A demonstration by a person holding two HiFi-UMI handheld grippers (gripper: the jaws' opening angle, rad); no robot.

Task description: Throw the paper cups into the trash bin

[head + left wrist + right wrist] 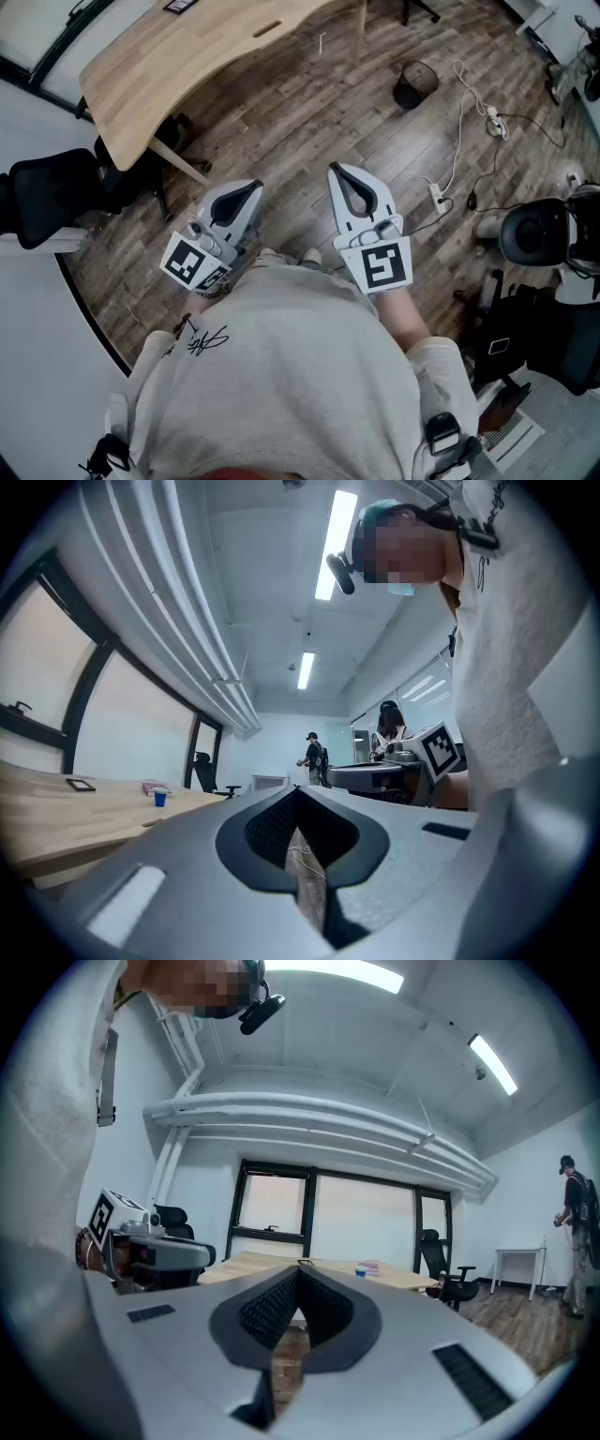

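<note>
I hold both grippers level in front of my body, above the wooden floor. My left gripper (253, 186) (298, 789) is shut, its jaws meeting at the tip with nothing between them. Beside it on the right, my right gripper (336, 169) (300, 1265) is also shut and empty. A small blue paper cup (159, 798) (361, 1270) stands far off on the light wooden table (187, 56). The head view does not show the cup. A black mesh trash bin (415, 84) stands on the floor ahead and to the right, well beyond both grippers.
A white power strip (438, 195) and cables (464, 112) trail over the floor on the right. Black office chairs stand at the left (56, 192) and right (539, 230). A pink item (153, 787) lies by the cup. People (314, 758) stand in the distance.
</note>
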